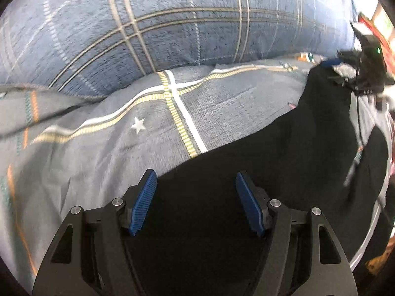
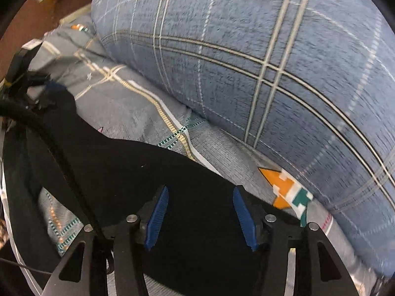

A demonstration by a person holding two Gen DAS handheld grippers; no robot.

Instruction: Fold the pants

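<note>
**Both grippers poised over the dark pants on the bed**

The black, soft-fabric pants [image 1: 246, 148] lie spread on a grey quilt with yellow-and-white stripes and a small white star [image 1: 111, 123], directly beneath and ahead of both tools. The left gripper [image 1: 196, 197] hangs over the cloth with its blue ribbed pads [image 1: 145, 202] spread wide and nothing between them; the pants' edge runs just past its left finger. The right gripper [image 2: 201, 212] is likewise wide open and empty, the cloth passing under both fingers and trailing off to its left, where the other gripper shows at the far end of the garment.

To do this step well, I'd judge each tool should come down at an edge and pinch every layer there, the two working evenly so the fold lands square. The fabric is limp and could bunch or slip if only a single layer is caught.

Beyond the pants, ahead of both grippers, a big blue plaid cushion [image 2: 246, 61] rests against the quilt. No containers are in sight.
</note>
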